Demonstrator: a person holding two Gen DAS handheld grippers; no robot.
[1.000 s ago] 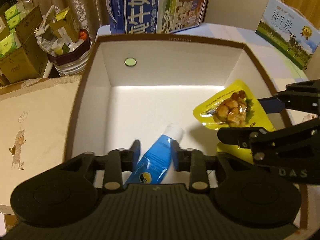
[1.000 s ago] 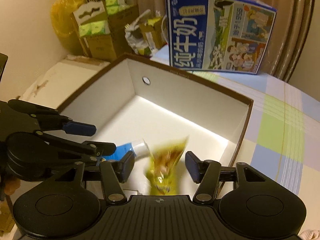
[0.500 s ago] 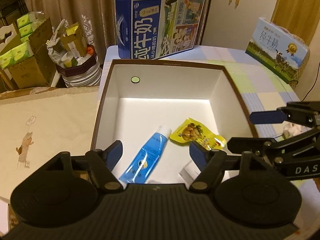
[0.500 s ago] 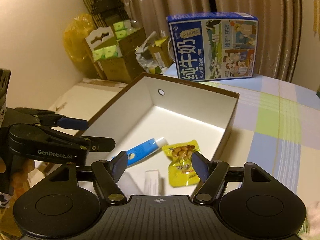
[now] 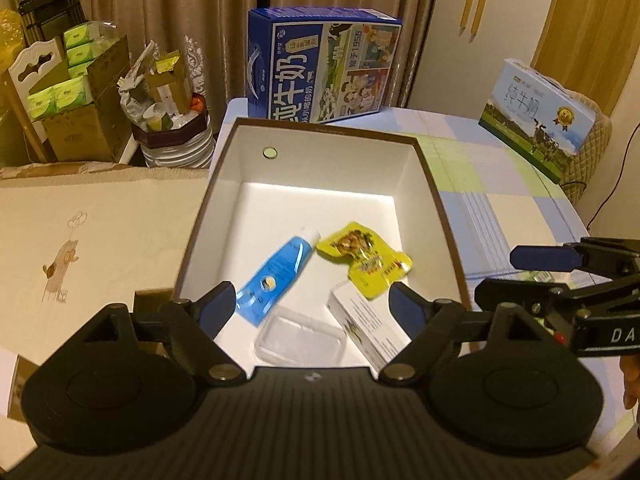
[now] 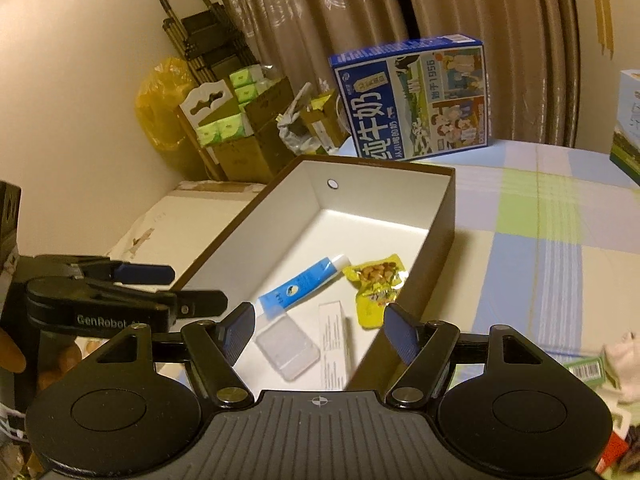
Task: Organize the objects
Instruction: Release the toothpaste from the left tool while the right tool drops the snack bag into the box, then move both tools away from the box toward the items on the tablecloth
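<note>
A brown box (image 5: pixel 434 200) (image 6: pixel 444 216) with a white inside stands on the table. In it lie a blue tube (image 5: pixel 276 270) (image 6: pixel 302 284), a yellow snack pouch (image 5: pixel 366 260) (image 6: pixel 376 284), a clear plastic case (image 5: pixel 300 340) (image 6: pixel 288 346) and a white carton (image 5: pixel 368 328) (image 6: pixel 334 344). My left gripper (image 5: pixel 310 306) hovers above the box's near end, its jaws opening with nothing between them. My right gripper (image 6: pixel 320 330) hangs over the near right corner, open and empty. Each gripper shows from the side in the other's view: the right gripper (image 5: pixel 560 276), the left gripper (image 6: pixel 160 288).
A big blue milk carton (image 5: pixel 324 64) (image 6: pixel 416 100) stands behind the box, a second milk carton (image 5: pixel 540 116) at the far right. A checked cloth (image 6: pixel 540 232) covers the table. Cardboard boxes (image 5: pixel 76 96) and a full bin (image 5: pixel 172 120) stand at the left. Small packets (image 6: pixel 592 368) lie near right.
Both grippers let go, opened, and pulled up and back from the box. The blue tube and the yellow pouch now lie on the box floor.
</note>
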